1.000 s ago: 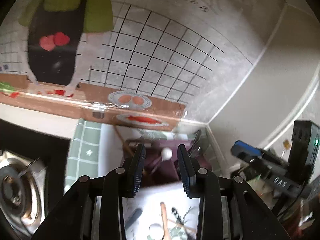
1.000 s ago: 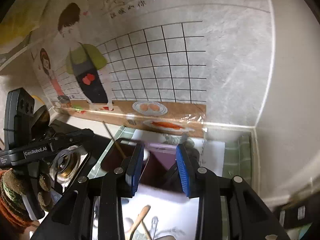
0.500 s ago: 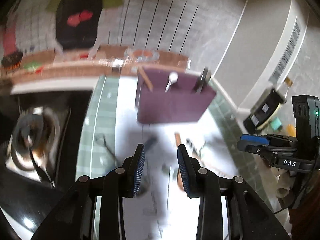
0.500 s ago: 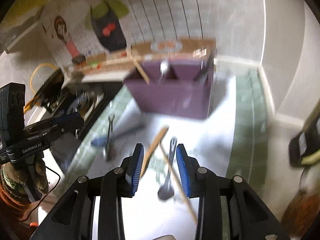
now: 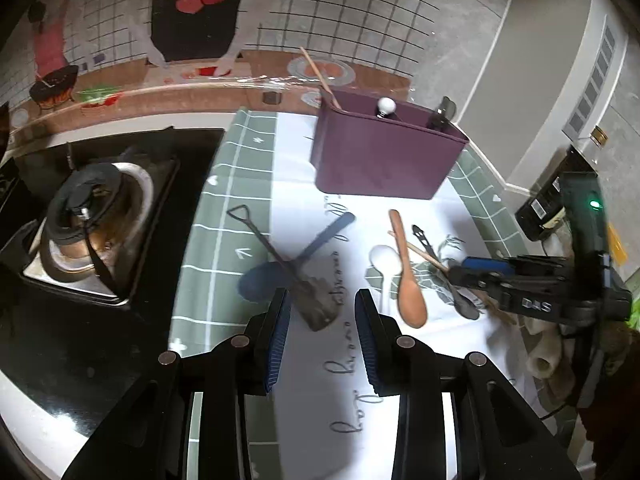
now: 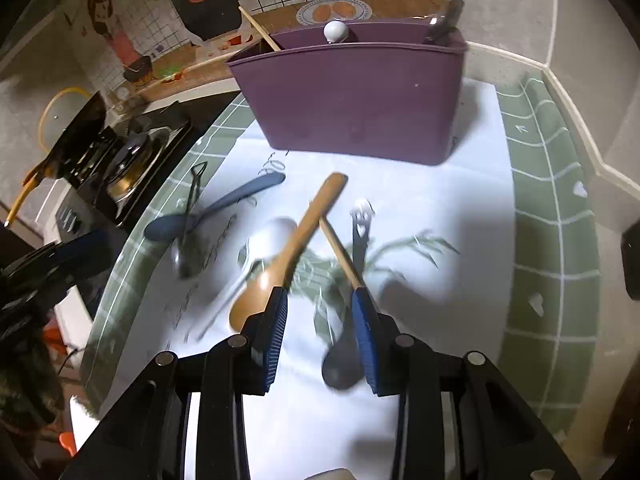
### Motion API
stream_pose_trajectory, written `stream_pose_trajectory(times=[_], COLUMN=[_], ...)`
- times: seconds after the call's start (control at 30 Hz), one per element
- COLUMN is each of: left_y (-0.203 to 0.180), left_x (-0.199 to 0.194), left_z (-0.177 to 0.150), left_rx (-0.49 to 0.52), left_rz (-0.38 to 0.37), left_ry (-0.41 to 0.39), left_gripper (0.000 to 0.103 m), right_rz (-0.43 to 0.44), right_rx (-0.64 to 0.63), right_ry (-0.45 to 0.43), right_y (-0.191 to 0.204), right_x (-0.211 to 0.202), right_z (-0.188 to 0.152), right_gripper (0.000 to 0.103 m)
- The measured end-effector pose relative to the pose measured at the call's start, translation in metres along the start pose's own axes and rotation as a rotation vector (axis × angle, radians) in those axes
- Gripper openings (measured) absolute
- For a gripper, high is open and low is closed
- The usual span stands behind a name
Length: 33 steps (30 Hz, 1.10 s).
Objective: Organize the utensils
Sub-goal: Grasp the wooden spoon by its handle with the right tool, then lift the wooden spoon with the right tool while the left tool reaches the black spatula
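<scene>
Wooden spoon point(image 6: 288, 252) handle twd purple holder point(image 6: 352, 100); both grippers point(image 5: 322, 330) point(image 6: 320, 332) part-open, prob. empty.

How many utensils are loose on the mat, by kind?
Spoons: 4: blue plastic spoon, white plastic spoon, brown wooden spoon, dark grey spoon with a cut-out handle
Shovel-shaped scoops: 1: dark metal shovel-shaped scoop
Chopsticks: 1: light wooden chopstick
Total: 6

Not counted: utensils already standing in the purple plastic holder.

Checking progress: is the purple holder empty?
Not empty. The purple holder already has a chopstick, a white-tipped utensil and a dark utensil sticking out.
</scene>
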State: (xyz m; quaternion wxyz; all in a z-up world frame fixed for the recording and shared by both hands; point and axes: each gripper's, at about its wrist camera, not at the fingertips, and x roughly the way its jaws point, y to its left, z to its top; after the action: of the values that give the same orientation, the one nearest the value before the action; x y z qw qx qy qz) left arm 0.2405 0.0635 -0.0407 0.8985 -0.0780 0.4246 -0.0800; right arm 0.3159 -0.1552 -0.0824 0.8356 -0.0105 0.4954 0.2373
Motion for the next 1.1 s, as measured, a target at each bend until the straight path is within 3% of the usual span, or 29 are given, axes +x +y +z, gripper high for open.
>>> stream_pose_trajectory(times=[0.2,0.43,0.57,0.67,1.1], left_y=[0.023,0.034,0.033,0.03,0.029], left_x=[-0.004,0.007,0.017,0.025,0.073], left_z=[-0.005,-0.005,-0.002,0.001,0.036], left_rx=[-0.042,-0.054,-0.063,-0.053,-0.07], left_rz=[0.017,0.02,0.005,-0.001,0.012], left_ry=[0.004,0.033,0.054,0.069,0.085], left_gripper=[0.035,0.035,0.035,0.035,0.035], right_rz=[-0.041,-0.163,-0.199,-0.186,-0.06], right_rx=[0.036,-0.025,-0.078,-0.076,0.111], right_ry=[0.012,0.019,0.011,0.013,-0.04], right_y=[0.012,0.031,0.035,0.027,-0.036], right_x=[0.034,0.06,0.061,0.055,-0.003], right_z=[0.023,0.04,0.037,0.031,-0.008], right_gripper=[0.032,0.03,0.019,0.01,0.01])
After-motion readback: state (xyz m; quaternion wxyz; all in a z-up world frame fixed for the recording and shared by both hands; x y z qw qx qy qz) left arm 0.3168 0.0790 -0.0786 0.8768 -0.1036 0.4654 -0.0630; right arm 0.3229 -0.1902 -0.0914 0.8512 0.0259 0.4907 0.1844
